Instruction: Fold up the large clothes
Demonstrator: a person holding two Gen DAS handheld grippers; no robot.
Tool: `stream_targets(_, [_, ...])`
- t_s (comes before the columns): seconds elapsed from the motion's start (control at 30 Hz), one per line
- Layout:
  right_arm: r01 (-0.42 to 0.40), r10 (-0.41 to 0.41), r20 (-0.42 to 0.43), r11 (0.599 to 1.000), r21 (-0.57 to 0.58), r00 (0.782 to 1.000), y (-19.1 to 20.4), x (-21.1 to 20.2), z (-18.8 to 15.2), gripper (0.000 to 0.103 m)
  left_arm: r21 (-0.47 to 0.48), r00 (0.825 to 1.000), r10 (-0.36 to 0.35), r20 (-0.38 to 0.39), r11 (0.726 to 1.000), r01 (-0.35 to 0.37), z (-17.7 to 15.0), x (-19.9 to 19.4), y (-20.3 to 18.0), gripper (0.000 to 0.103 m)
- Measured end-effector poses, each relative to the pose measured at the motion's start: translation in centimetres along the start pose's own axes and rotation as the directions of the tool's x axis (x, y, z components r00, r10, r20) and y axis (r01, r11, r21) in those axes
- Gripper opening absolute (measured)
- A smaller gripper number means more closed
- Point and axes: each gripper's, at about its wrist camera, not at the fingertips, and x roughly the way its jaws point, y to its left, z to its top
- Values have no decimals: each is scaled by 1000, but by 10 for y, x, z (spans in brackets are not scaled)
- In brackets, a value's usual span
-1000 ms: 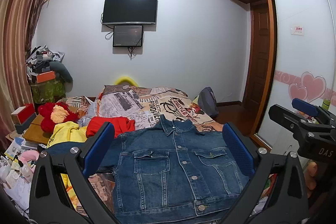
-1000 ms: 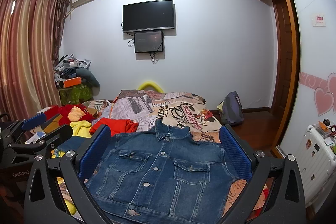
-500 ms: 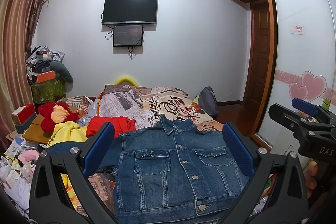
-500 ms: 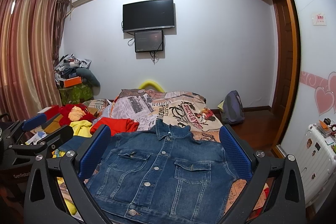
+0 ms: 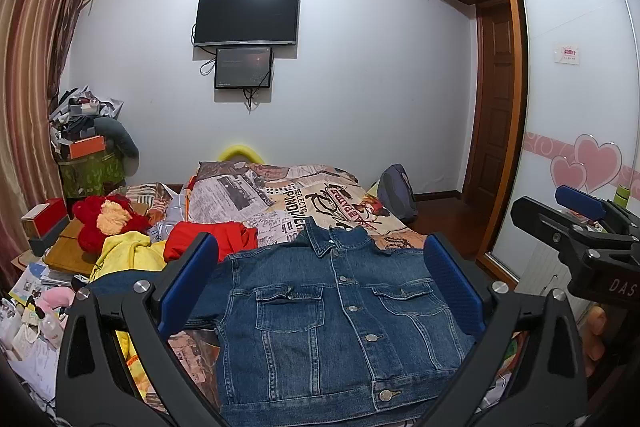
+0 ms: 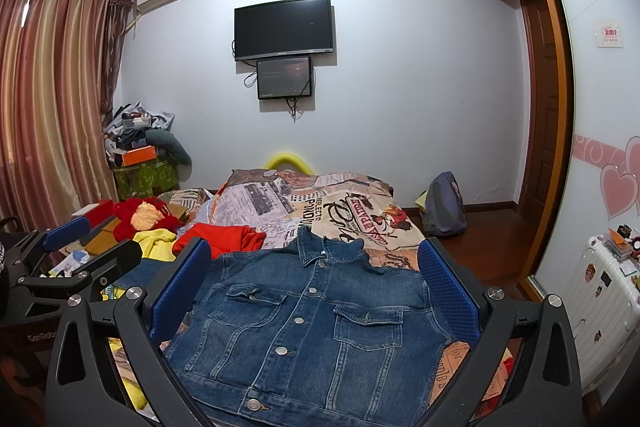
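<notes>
A blue denim jacket (image 5: 336,319) lies flat, front up and buttoned, on the near end of the bed, collar pointing away; it also shows in the right wrist view (image 6: 312,327). My left gripper (image 5: 320,291) is open and empty, held above the jacket's near half. My right gripper (image 6: 314,291) is open and empty, also above it. Each gripper shows in the other's view: the right one at the right edge (image 5: 576,227), the left one at the left edge (image 6: 76,251).
The bed's newspaper-print cover (image 5: 288,195) stretches to the far wall. A red garment (image 5: 216,235), a yellow garment (image 5: 128,251) and a red plush toy (image 5: 104,219) lie left of the jacket. A backpack (image 6: 444,203) and a white suitcase (image 6: 608,307) stand on the right.
</notes>
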Motion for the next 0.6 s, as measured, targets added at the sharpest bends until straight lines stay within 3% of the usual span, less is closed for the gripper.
stream_targets(0.6, [-1,1,-1,1000,-1,1000,3,-3,1,102,1,1000,0,0,1000,0,0,0,0,103])
